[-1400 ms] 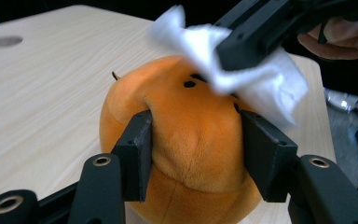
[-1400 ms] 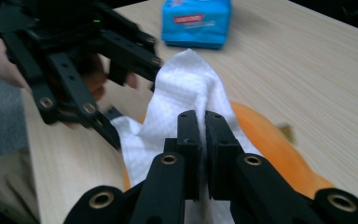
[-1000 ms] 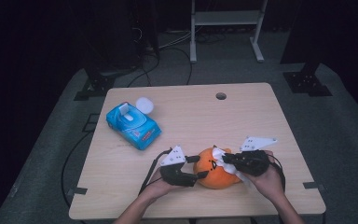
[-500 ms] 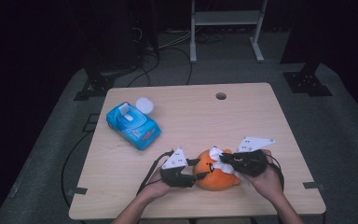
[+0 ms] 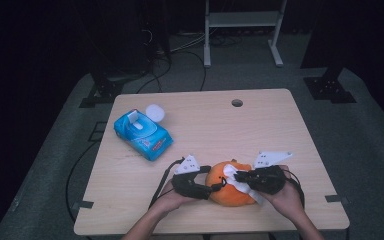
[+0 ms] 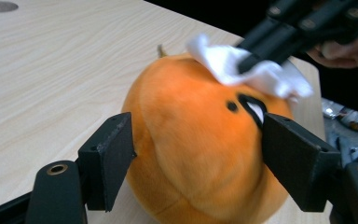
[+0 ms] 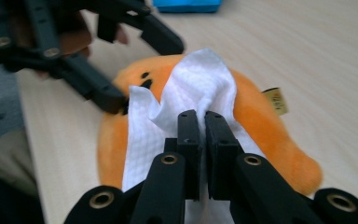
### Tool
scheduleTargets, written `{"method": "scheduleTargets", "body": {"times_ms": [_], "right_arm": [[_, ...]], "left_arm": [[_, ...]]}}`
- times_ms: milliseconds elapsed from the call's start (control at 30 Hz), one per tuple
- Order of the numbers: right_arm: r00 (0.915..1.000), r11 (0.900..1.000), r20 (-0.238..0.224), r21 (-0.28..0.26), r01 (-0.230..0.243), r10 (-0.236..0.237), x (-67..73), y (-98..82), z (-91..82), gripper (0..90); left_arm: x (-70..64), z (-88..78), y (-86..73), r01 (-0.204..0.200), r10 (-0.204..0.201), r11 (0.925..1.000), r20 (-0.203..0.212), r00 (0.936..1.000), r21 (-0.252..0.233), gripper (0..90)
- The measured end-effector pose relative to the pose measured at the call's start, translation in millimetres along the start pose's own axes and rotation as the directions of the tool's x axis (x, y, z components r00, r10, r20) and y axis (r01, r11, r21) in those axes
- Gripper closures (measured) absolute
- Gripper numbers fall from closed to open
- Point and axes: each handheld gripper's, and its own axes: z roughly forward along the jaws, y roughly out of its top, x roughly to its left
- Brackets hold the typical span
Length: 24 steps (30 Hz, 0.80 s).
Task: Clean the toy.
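Wiping the orange plush toy (image 5: 231, 190) near the tabletop's front edge, we brace it with the left gripper (image 5: 202, 186); its jaws have just been opening and now straddle the toy's sides with the pads at the fur, so it cannot roll. Our right gripper (image 7: 204, 122) is clamped tight on the white wipe (image 7: 200, 88), draped over the toy's top. The blue wipes pack (image 5: 143, 134) waits toward the left edge.

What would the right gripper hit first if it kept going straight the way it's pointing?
Most likely the white wipe that the right gripper already pinches, then the orange plush toy directly beneath it; the left gripper lies beyond.
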Motion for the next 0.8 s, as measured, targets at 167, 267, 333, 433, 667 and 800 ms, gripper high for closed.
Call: {"method": "scheduleTargets", "body": {"times_ms": [167, 267, 333, 433, 667, 800], "right_arm": [[0.9983, 0.999, 0.038, -0.003, 0.045, -0.045, 10.2, 5.5, -1.3, 85.1], [0.9982, 0.998, 0.036, -0.038, 0.049, -0.048, 13.4, 9.4, -2.2, 85.1], [0.9967, 0.996, 0.043, -0.056, 0.071, -0.068, 18.6, 13.7, -0.4, 84.9], [0.9957, 0.995, 0.043, -0.048, 0.084, -0.082, 20.4, 15.3, 3.7, 84.9], [0.9976, 0.997, 0.065, -0.074, -0.021, 0.026, -4.8, 4.2, -3.3, 84.8], [0.9954, 0.994, 0.089, -0.102, -0.027, 0.036, -5.6, 4.3, -7.8, 84.8]], "left_arm": [[-6.2, -1.7, 0.1, -0.071, 0.071, 0.9975, 0.009, 0.9974, 0.002, 43.4], [-12.3, -0.3, 1.8, -0.117, 0.117, 0.9931, 0.006, 0.9931, -0.003, 44.2], [-17.0, 0.5, 2.9, -0.151, 0.151, 0.9885, -0.002, 0.9885, 0.000, 44.1], [-16.8, -0.2, 2.3, -0.163, 0.163, 0.9867, -0.002, 0.9867, 0.001, 42.9], [-10.9, -0.2, -0.8, -0.129, 0.129, 0.9913, 0.018, 0.9914, -0.025, 30.2], [-12.4, 1.3, 0.5, -0.139, 0.139, 0.9899, -0.001, 0.9902, -0.027, 44.2]]}}
